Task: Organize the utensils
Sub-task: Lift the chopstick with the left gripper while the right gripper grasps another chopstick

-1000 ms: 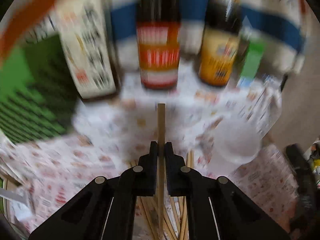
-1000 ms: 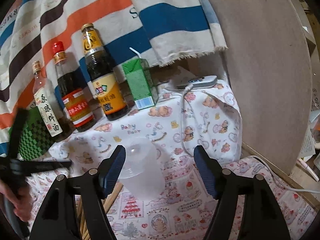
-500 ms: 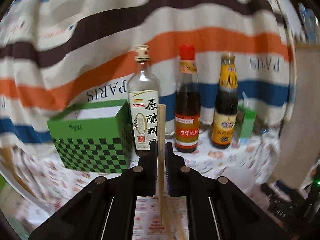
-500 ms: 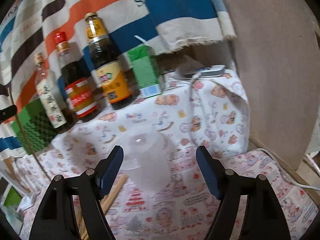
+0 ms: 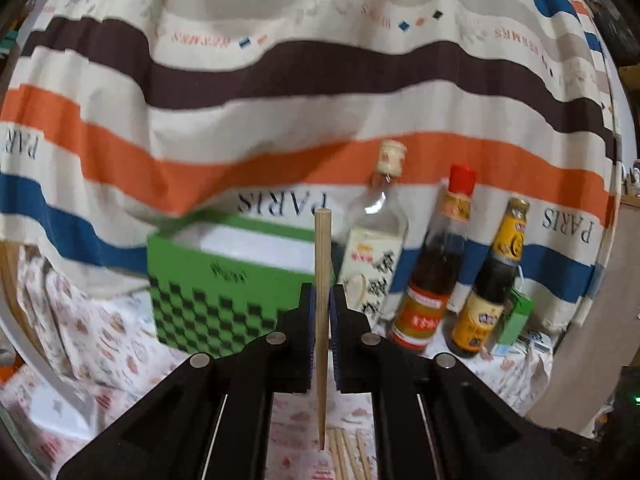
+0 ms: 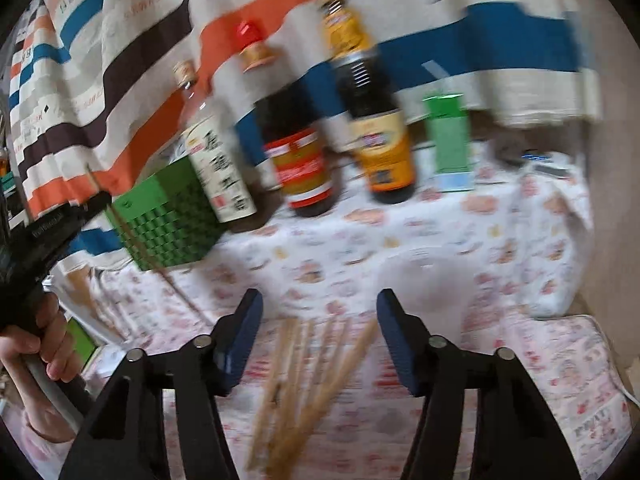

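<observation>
Chopsticks (image 6: pixel 304 392) lie in a loose wooden bundle on the printed tablecloth (image 6: pixel 440 216), directly below and between the jaws of the right gripper (image 6: pixel 320 332); those jaws have just been closing but stand well apart, with nothing pressed between them, the sticks being on the cloth beneath rather than in the pads; one more chopstick (image 5: pixel 322 320) is pinched upright in the left gripper (image 5: pixel 320 320), whose jaws are closed tight on its shaft, the blunt end standing above the fingertips and the thin end hanging below them, over a few further sticks on the cloth; from the right wrist view that left gripper shows off to the left, held by a hand (image 6: pixel 36 344), the stick slanting down from it; beyond the left gripper's fingertips, slightly to the left, stands a green checkered box (image 5: pixel 224 292) with its top open; to the right of the held stick stand three bottles in a row, a clear bottle with a pale label (image 5: pixel 376 256), a red-capped dark bottle (image 5: pixel 436 276) and a yellow-labelled dark bottle (image 5: pixel 488 292), then a small green carton (image 5: pixel 516 320); just right of the right gripper's jaws a translucent plastic cup (image 6: pixel 432 284) sits on the cloth, blurred; behind everything hangs a striped cloth (image 5: pixel 280 80) in orange, brown, blue and white.
</observation>
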The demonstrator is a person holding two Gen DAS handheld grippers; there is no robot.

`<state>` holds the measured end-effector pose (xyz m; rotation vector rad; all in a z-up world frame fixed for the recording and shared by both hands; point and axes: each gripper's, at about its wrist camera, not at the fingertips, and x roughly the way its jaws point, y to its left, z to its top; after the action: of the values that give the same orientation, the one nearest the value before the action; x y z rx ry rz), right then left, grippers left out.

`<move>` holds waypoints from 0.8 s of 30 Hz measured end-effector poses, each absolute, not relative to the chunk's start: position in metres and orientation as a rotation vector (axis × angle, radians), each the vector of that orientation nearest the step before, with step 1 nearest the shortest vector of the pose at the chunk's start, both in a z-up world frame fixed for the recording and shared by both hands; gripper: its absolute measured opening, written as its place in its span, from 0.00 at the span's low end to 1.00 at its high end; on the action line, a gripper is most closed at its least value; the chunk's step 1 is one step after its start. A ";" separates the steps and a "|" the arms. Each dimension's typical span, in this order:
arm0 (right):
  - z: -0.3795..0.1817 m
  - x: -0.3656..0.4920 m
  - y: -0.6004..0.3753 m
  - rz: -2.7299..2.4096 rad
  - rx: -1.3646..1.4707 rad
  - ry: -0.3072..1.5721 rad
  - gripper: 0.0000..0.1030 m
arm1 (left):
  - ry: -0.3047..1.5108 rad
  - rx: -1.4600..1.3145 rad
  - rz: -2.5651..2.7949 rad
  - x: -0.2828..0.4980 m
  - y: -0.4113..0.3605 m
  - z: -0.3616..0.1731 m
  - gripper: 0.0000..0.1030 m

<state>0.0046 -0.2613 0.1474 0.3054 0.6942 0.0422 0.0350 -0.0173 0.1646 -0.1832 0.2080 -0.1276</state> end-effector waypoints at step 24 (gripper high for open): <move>-0.013 0.174 -0.194 0.021 0.239 1.301 0.13 | 0.386 -0.148 -0.052 0.077 0.041 0.151 0.06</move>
<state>0.1741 -0.1937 -0.0130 0.2391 1.3007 0.0214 0.0768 0.0410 0.1510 -0.1478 0.3857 -0.0521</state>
